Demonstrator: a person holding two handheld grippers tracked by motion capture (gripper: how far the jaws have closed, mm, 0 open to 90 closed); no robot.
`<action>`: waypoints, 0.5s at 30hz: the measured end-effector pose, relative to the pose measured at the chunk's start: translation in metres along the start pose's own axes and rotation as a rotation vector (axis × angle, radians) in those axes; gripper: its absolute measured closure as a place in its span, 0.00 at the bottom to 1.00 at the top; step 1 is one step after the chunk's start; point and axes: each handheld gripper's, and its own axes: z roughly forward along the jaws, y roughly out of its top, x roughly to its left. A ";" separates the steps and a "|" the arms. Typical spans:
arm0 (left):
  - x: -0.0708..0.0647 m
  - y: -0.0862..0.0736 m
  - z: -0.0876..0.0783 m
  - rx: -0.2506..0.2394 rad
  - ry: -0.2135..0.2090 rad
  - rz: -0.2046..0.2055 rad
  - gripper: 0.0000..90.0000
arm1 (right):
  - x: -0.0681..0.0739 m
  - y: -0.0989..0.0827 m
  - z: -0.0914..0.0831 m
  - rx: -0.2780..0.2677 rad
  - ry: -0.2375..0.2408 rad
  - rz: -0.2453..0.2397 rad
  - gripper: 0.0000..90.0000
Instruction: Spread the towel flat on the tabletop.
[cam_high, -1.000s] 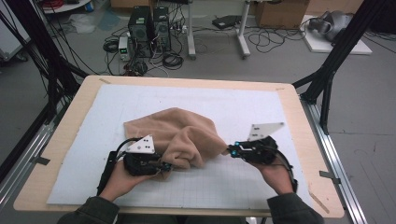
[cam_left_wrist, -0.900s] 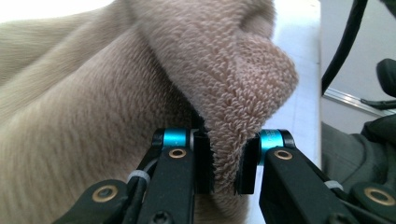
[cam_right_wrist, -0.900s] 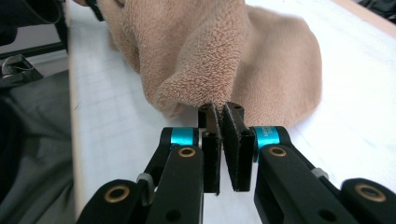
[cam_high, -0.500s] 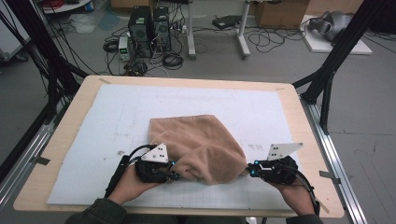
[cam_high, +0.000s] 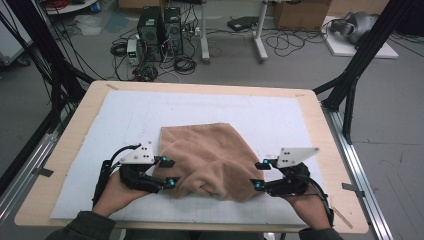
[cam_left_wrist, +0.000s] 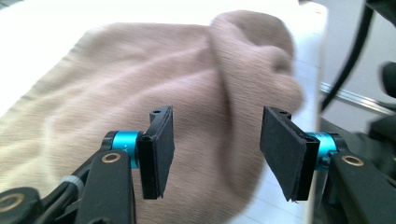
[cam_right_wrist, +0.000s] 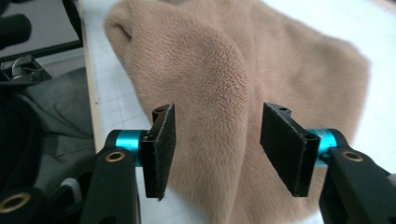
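High view looks down from above; both gripper views sit close, sharing the tan cloth (cam_high: 210, 160).

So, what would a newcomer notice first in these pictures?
A fluffy tan cloth lies folded on the white mat, near the table's front edge. The left gripper and right gripper flank its two sides; their jaws have just been opening and press on nothing.

White mat (cam_high: 100, 130) on wooden table (cam_high: 65, 150)
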 end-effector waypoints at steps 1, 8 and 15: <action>0.004 0.000 0.005 0.016 0.025 -0.008 0.50 | -0.003 -0.001 0.009 0.011 0.005 0.001 0.49; 0.024 -0.016 0.039 0.177 0.085 -0.025 0.80 | -0.012 -0.014 0.062 0.051 0.120 0.026 0.85; 0.018 -0.036 0.022 0.174 0.085 -0.046 0.99 | 0.002 -0.016 0.073 0.093 0.195 -0.017 0.91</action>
